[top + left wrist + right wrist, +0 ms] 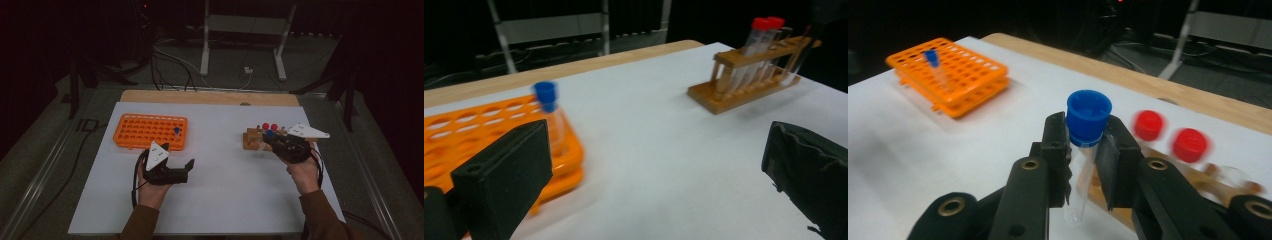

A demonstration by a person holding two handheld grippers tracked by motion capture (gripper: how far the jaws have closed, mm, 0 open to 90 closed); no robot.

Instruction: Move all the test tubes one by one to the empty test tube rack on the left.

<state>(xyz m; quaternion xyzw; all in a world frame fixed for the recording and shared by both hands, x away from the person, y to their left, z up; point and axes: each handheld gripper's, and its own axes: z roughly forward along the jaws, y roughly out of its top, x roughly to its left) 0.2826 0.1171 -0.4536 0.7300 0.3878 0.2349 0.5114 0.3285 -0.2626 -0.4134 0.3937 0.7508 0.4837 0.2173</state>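
Observation:
My right gripper (1083, 150) is shut on a clear test tube with a blue cap (1088, 114), held upright just below the cap over the wooden rack (254, 140). Two red-capped tubes (1168, 135) stand in that rack behind it. In the high view the right gripper (272, 140) is at the rack's near side with the blue cap (270, 133) at its tip. My left gripper (186, 167) stands open with nothing between its black fingers (504, 180), in front of the orange rack (150, 131). One blue-capped tube (549, 112) stands in the orange rack (484, 135).
A white sheet (215, 200) covers the wooden table. Beyond the table's far edge are cables and a white metal stand (245, 35) on the floor. The wooden rack (749, 75) is at the right in the left gripper view.

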